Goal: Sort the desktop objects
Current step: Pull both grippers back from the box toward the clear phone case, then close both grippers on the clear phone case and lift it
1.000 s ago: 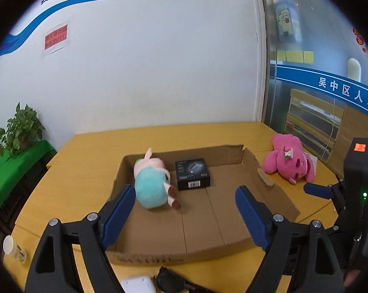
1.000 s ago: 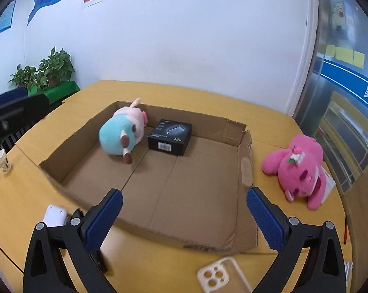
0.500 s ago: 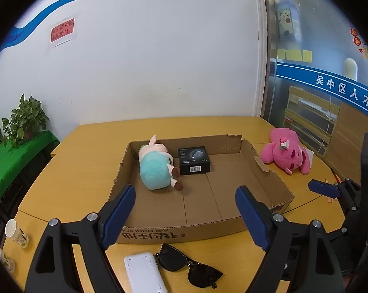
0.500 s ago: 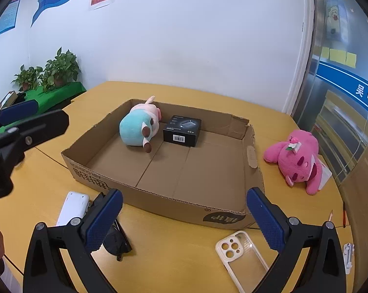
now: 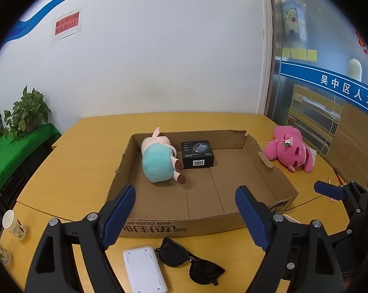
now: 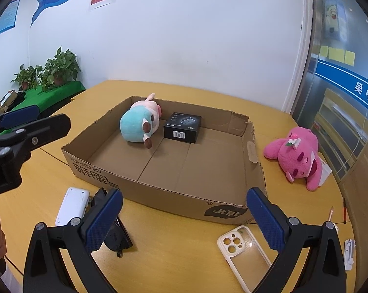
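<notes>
Both grippers (image 5: 185,210) (image 6: 184,216) apart, empty, black box (image 6: 182,127) marked "65w", carton (image 5: 159,228) print perhaps "AIR CUSHION"

A shallow open cardboard box (image 6: 174,190) is sitting on the bench (image 6: 184,256), flaps cut low, printed text on its near wall. Inside, at the far left, a teal-and-pink plush pig (image 6: 138,124) is lying on its side; a small black carton (image 6: 182,127) with a barcode label is lying flat just beside it. A pink plush bear (image 6: 296,153) is lying face-down outside the box, to its right. Near the front wall, a white flat device (image 5: 143,268) and dark sunglasses (image 5: 191,263) are lying side by side; a clear phone case (image 6: 244,254) is lying back-up toward the right front corner.
</notes>
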Motion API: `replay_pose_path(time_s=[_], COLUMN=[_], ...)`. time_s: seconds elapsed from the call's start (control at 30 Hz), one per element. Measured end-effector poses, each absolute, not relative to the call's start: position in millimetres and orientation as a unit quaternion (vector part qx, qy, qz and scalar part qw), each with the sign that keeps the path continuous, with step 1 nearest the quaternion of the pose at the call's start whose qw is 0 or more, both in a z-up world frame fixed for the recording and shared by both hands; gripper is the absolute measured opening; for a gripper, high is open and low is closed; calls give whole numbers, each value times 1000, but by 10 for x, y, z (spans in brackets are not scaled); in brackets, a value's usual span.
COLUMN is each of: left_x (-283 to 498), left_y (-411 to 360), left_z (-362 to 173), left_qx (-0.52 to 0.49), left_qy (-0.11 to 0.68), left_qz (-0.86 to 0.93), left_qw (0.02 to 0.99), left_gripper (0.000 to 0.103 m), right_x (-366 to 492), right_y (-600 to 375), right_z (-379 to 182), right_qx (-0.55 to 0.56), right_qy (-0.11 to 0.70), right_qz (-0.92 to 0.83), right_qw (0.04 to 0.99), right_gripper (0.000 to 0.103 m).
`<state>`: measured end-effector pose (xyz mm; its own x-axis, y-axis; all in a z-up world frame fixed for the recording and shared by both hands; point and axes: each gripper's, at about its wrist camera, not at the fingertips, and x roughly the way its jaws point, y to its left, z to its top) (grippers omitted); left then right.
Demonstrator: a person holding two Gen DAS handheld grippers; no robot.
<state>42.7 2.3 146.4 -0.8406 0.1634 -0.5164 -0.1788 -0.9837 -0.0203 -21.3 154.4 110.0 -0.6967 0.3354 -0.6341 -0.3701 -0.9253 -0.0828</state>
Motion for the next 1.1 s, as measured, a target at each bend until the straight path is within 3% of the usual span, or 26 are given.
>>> replay_pose_path(time_s=[0.4, 0.77, 1.1], left_x=[460, 514, 509], left_y=[183, 690, 815], left_z=[1083, 255, 38], left_qx=[-315, -425, -453], left_qy=[0, -38, -46], left_qz=[936, 878, 861], left_qw=[156, 215, 227], left_gripper=[84, 83, 83], right_x=[218, 891, 769], right_y=[1858, 3057, 2470], right_z=[894, -406, -516], right_qx=[-347, -482, -483], right_qy=[47, 131, 107], right_qz=[924, 857, 868], right_qw=[151, 131, 52], right_gripper=[103, 103, 103])
